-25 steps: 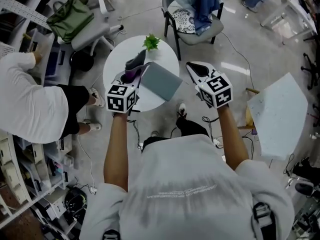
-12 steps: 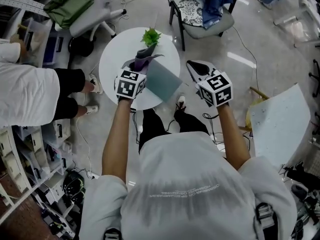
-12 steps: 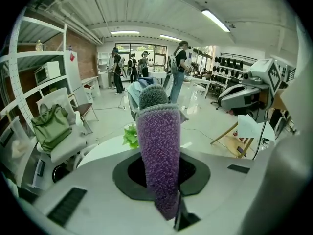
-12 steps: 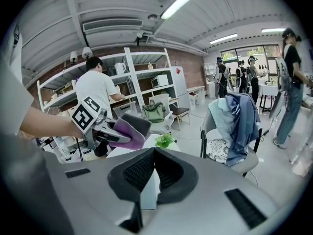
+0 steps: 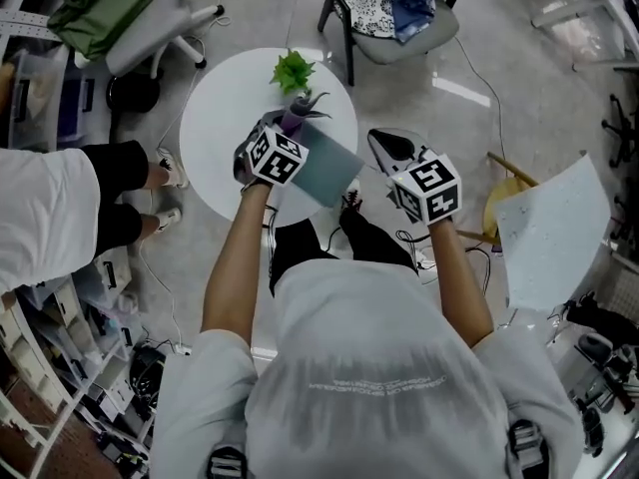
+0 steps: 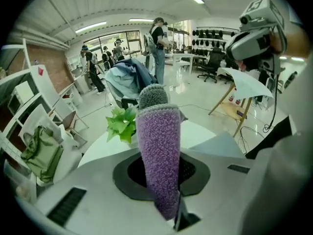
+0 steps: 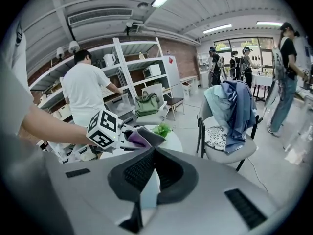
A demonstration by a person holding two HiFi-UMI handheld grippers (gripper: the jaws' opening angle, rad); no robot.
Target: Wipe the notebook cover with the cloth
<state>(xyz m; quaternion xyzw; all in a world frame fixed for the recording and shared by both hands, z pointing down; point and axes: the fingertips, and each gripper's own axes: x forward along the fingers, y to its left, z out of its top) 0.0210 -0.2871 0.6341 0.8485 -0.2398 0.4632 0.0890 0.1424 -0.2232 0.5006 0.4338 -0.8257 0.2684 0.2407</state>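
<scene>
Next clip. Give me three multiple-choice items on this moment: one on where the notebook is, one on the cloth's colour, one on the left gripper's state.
1. Where is the notebook?
A. On the chair seat
B. On the round white table, at the edge nearest the person
C. On the floor

2. What colour is most of the cloth?
A. Purple
B. Yellow
C. Red

3. What state is the left gripper in?
A. Open and empty
B. Shut on the notebook
C. Shut on the cloth

Answers:
1. B: the head view shows the notebook at the near edge of the table.
2. A: the cloth is purple knit with a grey end.
3. C: the left gripper view shows the left gripper with its jaws closed on the cloth, which stands up between them.
</scene>
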